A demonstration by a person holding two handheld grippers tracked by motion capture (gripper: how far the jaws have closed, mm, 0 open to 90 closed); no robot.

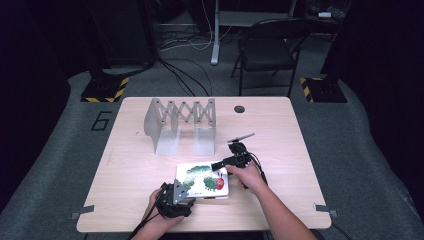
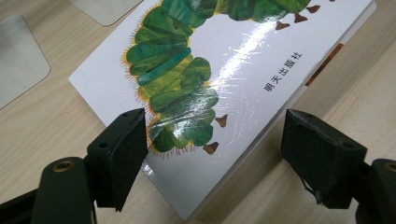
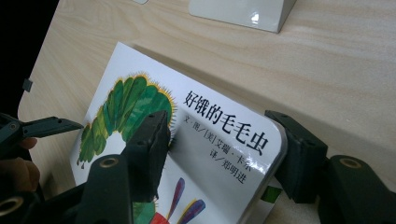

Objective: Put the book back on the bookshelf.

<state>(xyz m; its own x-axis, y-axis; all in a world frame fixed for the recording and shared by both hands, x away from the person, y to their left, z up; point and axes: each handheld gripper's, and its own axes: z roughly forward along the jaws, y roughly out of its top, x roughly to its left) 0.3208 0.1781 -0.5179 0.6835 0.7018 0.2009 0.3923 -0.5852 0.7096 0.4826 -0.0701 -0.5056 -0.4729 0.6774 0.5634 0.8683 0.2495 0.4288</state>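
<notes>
A white picture book (image 1: 202,181) with a green caterpillar on its cover lies near the front of the wooden table (image 1: 280,150). My left gripper (image 1: 187,193) is at the book's near-left corner. In the left gripper view the book (image 2: 224,70) has that corner between the wide-apart jaws of the left gripper (image 2: 215,144), which is open. My right gripper (image 1: 220,167) comes in from the book's right side. It is open too (image 3: 226,140) and straddles a corner of the book (image 3: 210,140), one jaw over the cover and the other past the edge. That edge looks slightly raised, with shadow under it.
A grey metal accordion rack (image 1: 182,122) stands behind the book at mid-table; its base plates (image 2: 18,65) (image 3: 243,11) lie close by. A dark round hole (image 1: 239,109) sits near the far edge. A folding chair (image 1: 267,50) and cables are beyond the table.
</notes>
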